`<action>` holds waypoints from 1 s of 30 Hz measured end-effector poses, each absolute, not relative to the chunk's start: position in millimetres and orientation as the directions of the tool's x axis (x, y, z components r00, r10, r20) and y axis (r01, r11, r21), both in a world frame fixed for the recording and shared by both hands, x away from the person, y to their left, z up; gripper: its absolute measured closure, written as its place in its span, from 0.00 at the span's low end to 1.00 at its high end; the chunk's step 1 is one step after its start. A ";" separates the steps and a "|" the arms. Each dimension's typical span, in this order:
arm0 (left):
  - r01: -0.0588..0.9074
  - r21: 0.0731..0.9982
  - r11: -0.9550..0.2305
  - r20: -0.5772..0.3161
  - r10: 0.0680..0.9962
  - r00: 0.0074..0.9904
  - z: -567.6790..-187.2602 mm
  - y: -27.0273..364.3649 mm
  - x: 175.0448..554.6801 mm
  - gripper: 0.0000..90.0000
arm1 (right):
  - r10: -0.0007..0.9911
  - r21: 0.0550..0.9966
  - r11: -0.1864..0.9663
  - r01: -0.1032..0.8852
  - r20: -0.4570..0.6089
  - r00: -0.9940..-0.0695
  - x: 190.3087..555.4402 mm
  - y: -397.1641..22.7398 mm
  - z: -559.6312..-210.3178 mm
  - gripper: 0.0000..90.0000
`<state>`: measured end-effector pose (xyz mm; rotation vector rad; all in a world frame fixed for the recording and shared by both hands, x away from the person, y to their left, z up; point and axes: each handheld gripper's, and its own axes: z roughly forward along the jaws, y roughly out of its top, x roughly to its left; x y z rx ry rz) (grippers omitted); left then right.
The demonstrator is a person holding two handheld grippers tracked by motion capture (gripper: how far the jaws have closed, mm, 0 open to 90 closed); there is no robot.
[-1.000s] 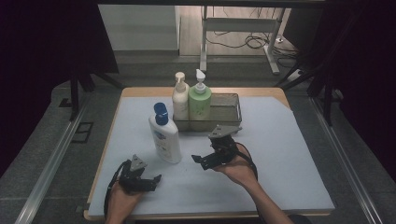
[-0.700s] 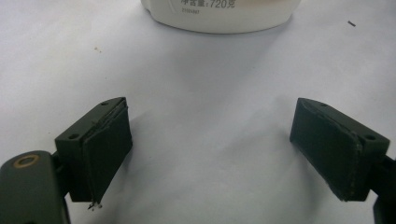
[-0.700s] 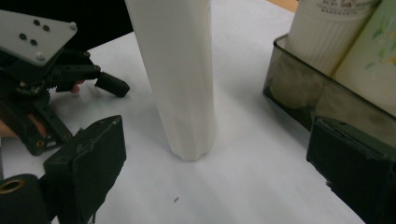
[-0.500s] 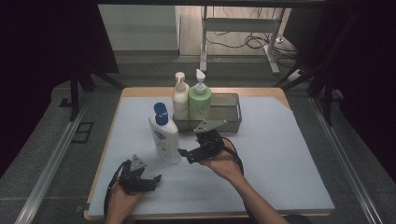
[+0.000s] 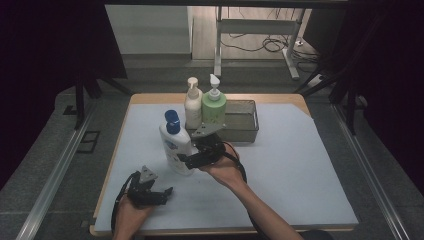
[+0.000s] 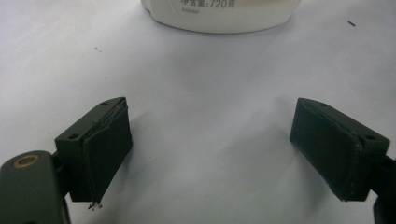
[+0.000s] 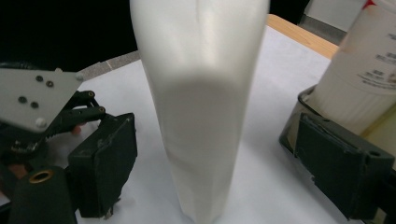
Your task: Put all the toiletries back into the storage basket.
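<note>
**Right claw straddles the white bottle, not yet pressing**

In the high view the white bottle with the blue cap (image 5: 176, 145) stands upright just left of the frame's centre, on the pale sheet covering the counter (image 5: 300, 165). The right claw (image 5: 186, 161) reaches in from its right at the lower body. In the right gripper view the bottle (image 7: 201, 107) rises between the two black jaws, with a gap showing on each side; the jaws have just been closing, and the pads do not touch it. Behind it, in the upper middle, a grey tray (image 5: 245, 125) holds a cream pump bottle (image 5: 193, 105) and a green pump bottle (image 5: 213, 106). The left claw (image 5: 162, 192) rests at lower left, jaws spread wide over bare sheet, with the bottle's base (image 6: 219, 16) well ahead at the top edge.
</note>
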<state>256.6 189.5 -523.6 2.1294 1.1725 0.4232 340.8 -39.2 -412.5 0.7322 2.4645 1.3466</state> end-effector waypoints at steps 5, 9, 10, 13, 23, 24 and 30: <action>0.623 0.684 -0.379 -0.033 0.838 0.545 -523.6 189.5 256.7 0.14 | 0.530 0.840 0.454 0.297 0.013 -0.848 343.0 -24.6 -413.1 0.18; 0.624 0.684 -0.378 -0.034 0.838 0.545 -523.6 189.5 256.6 0.14 | 0.539 0.843 0.450 0.293 0.006 -0.843 344.1 -15.6 -413.8 0.21; 0.624 0.684 -0.379 -0.033 0.838 0.545 -523.6 189.6 256.7 0.14 | 0.543 0.844 0.450 0.292 0.001 -0.839 345.2 -12.5 -414.3 0.21; 0.623 0.685 -0.378 -0.034 0.837 0.546 -523.7 189.5 256.8 0.14 | 0.552 0.844 0.450 0.291 -0.007 -0.834 346.9 -7.0 -415.1 0.24; 0.623 0.684 -0.378 -0.033 0.838 0.545 -523.7 189.6 256.8 0.14 | 0.558 0.850 0.443 0.286 -0.011 -0.830 350.8 2.3 -419.6 0.42; 0.624 0.684 -0.377 -0.034 0.838 0.544 -523.6 189.5 256.7 0.14 | 0.559 0.850 0.439 0.290 -0.007 -0.829 350.8 2.1 -419.7 0.43; 0.624 0.683 -0.379 -0.034 0.837 0.545 -523.5 189.6 256.8 0.14 | 0.558 0.846 0.442 0.299 0.002 -0.830 350.7 0.0 -418.0 0.44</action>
